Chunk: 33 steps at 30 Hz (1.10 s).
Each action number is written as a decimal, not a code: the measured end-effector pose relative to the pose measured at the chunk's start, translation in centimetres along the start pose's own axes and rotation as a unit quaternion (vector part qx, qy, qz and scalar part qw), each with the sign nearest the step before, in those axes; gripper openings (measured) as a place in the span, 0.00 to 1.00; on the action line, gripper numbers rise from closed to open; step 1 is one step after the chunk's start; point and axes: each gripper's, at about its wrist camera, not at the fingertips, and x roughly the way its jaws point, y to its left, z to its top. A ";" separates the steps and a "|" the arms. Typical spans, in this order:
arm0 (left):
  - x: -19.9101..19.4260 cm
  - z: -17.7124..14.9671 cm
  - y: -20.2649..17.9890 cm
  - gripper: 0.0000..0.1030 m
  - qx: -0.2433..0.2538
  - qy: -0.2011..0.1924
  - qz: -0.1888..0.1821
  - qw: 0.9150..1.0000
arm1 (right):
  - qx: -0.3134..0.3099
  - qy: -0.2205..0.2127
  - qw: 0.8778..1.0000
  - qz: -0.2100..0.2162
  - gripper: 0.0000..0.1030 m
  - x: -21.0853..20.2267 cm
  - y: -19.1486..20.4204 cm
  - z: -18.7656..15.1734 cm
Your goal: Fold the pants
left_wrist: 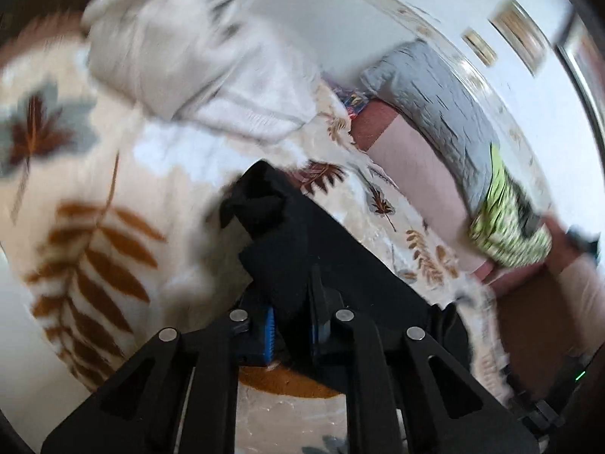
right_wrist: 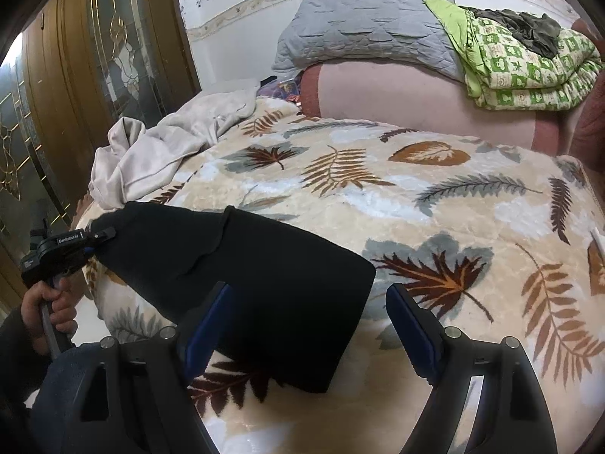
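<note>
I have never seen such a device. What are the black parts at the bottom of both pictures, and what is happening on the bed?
They are two hand-held grippers, each with its own camera looking along its fingers. In the left camera's picture, the left gripper is shut on the black pants. In the right camera's picture, the right gripper is open above the pants, which lie on a leaf-patterned blanket. The person's hand holds the left gripper there. A beige cloth lies behind.

The pants (right_wrist: 264, 283) lie on the blanket (right_wrist: 435, 208) just ahead of the right gripper (right_wrist: 310, 325), the left gripper (right_wrist: 100, 240) clamping their ten-o'clock end, a crumpled garment (right_wrist: 162, 151) beyond, pillows (right_wrist: 363, 26) at twelve.
</note>
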 end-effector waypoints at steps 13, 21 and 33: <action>-1.2 -0.2 -7.2 0.10 0.163 -0.035 0.098 0.981 | 0.020 -0.008 1.000 0.004 0.82 -0.5 -0.6 0.1; 0.1 -0.8 -7.6 0.11 0.167 0.006 0.188 0.968 | 0.020 -0.007 1.000 -0.003 0.82 -0.6 -0.7 0.1; 0.6 -1.1 -6.9 0.11 0.166 0.021 0.202 0.965 | 0.000 0.000 1.000 0.007 0.82 0.0 0.2 -0.1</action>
